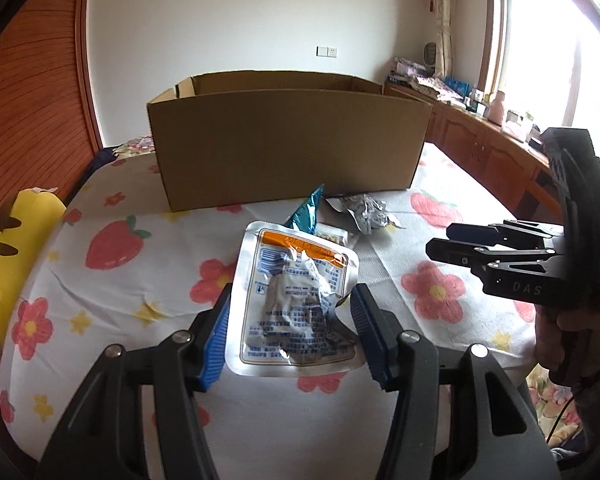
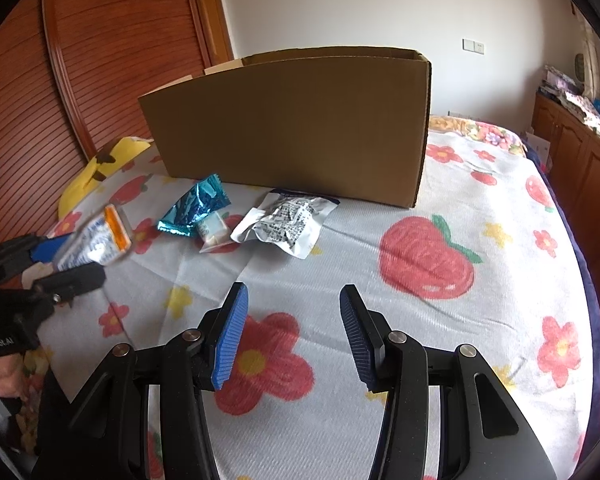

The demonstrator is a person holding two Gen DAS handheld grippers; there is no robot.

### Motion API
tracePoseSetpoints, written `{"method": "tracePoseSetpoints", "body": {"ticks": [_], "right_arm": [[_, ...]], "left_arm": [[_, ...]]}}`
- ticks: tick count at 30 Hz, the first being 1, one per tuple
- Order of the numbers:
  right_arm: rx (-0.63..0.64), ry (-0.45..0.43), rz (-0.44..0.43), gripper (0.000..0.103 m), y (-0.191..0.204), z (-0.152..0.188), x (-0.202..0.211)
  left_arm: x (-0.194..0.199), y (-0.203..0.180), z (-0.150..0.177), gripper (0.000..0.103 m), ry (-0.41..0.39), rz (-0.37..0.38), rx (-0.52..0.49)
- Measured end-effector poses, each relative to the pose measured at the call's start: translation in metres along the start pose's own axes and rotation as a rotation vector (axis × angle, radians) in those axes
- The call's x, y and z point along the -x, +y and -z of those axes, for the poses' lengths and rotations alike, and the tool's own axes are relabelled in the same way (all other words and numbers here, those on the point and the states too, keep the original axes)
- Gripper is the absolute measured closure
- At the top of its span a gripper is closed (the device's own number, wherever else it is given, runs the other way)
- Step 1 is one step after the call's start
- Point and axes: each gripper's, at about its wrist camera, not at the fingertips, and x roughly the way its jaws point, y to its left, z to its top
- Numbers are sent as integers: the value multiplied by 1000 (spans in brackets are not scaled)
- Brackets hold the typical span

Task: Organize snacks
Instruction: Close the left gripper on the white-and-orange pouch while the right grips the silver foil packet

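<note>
My left gripper (image 1: 292, 332) is shut on a silver snack pouch with an orange stripe (image 1: 300, 300) and holds it above the bed; the pouch also shows in the right wrist view (image 2: 100, 240). An open cardboard box (image 1: 288, 144) stands behind on the bed. In front of it lie a teal foil packet (image 2: 196, 210), a small clear packet (image 2: 214, 230) and a crumpled white pouch (image 2: 288, 222). My right gripper (image 2: 292, 336) is open and empty over the flowered sheet; it shows at the right of the left wrist view (image 1: 444, 240).
A yellow plush toy (image 1: 8, 252) lies at the bed's left edge beside a wooden slatted wardrobe (image 2: 100, 60). Wooden cabinets (image 1: 488, 148) with clutter run along the right under a window. The flowered sheet (image 2: 440, 300) covers the bed.
</note>
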Motion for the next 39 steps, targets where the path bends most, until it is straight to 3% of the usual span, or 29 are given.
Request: {"method": "tracePoseSetpoints", "body": {"ticks": [9,20,28,39], "right_arm": [[-5,24,-8,45,9,-31,-13],[-39,130,15,40,12,-67,-72],[-15,145,101,38,14,-71,-88],[21,158,138,33,13,-63,-94]], "left_arm": [[3,16,-2,48,-25,-5,24],[2,30,3,48,-33,1,43],[1,35,5,48,-36,6,54],[-1,34,3,48,-45,5,50]]}}
